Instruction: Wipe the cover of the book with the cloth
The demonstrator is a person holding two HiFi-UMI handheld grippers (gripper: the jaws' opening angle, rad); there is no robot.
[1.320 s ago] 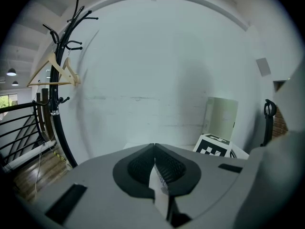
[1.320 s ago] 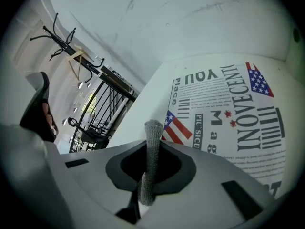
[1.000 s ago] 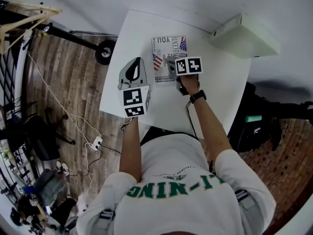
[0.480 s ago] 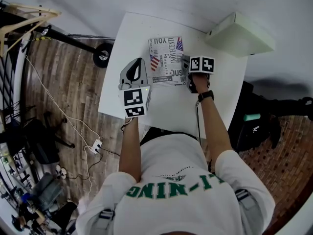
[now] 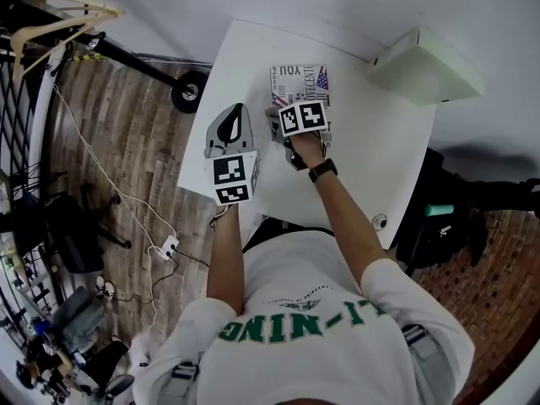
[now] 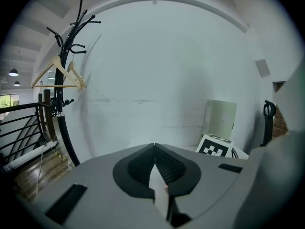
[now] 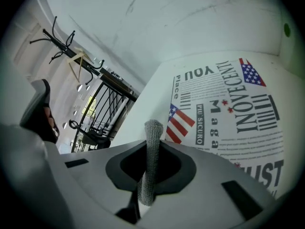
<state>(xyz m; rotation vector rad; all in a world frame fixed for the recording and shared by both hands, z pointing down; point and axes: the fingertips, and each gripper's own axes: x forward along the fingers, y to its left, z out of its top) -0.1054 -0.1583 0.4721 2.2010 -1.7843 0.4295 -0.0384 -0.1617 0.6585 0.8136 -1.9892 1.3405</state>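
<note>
The book (image 5: pixel 300 83) lies flat on the white table (image 5: pixel 380 150); its cover carries newspaper print and small flags. My right gripper (image 5: pixel 278 123) rests on the book's near left part and is shut on a grey knitted cloth (image 7: pixel 150 162). In the right gripper view the cloth stands as a folded strip between the jaws, above the printed cover (image 7: pixel 228 109). My left gripper (image 5: pixel 230 132) sits left of the book over the table's left part, apart from it. Its jaws (image 6: pixel 155 163) are shut with nothing between them.
A pale flat box (image 5: pixel 426 64) lies at the table's far right corner against the wall. A coat stand (image 6: pixel 62 80) with hangers rises left of the table, its wheeled base (image 5: pixel 187 91) by the table's far left edge. A small round object (image 5: pixel 380 222) sits near the front right edge.
The right gripper, with the cloth in it, swept to the book's right edge half a second ago and has come back to its near left part. The left gripper has stayed put.
</note>
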